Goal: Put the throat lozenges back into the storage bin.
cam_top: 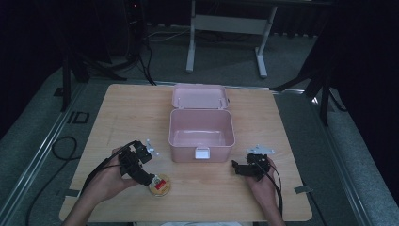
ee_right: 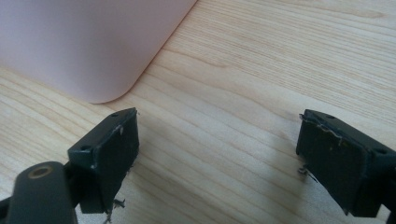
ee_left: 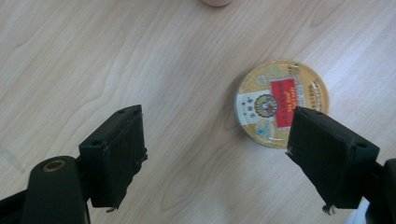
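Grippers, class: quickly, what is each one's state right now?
Left gripper: open, fingers not yet around the round tin.
Right gripper: open, holding nothing.

High view dim, surroundings nearly black; both gripper views brighter, w/ soft shadows beneath each hand-held gripper, wood grain sharp.

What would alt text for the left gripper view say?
A round yellow tin with a red label lies flat on the pale wooden table, partly behind one black jaw of the open left gripper; nothing sits between the jaws.
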A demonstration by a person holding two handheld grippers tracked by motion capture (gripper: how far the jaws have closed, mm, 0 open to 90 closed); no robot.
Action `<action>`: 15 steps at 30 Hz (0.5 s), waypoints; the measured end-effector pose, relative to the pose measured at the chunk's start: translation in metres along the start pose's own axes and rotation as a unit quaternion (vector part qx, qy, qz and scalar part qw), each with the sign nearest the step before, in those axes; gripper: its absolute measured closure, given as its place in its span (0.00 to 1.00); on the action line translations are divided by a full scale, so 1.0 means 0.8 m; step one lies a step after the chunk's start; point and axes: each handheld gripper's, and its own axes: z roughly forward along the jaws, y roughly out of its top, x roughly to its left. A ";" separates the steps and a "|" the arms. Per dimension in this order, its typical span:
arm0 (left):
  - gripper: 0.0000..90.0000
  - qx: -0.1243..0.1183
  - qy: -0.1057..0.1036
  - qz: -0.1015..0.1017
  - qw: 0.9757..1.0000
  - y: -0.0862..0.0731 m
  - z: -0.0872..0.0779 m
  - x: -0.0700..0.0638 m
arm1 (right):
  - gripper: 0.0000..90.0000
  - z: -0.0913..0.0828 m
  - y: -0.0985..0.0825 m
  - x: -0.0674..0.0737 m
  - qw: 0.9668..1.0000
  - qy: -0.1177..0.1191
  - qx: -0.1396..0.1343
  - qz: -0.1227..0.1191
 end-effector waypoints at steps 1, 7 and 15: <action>0.22 0.001 -0.003 0.001 1.000 0.001 0.001 -0.001 | 0.14 0.000 0.000 0.000 1.000 0.000 0.000 0.000; 0.20 0.015 -0.011 0.016 1.000 0.007 0.008 -0.009 | 0.14 0.000 0.000 0.000 1.000 0.000 0.000 0.000; 0.18 0.034 -0.022 0.037 0.998 0.016 0.018 -0.019 | 0.14 0.000 0.000 0.000 1.000 0.000 0.000 0.000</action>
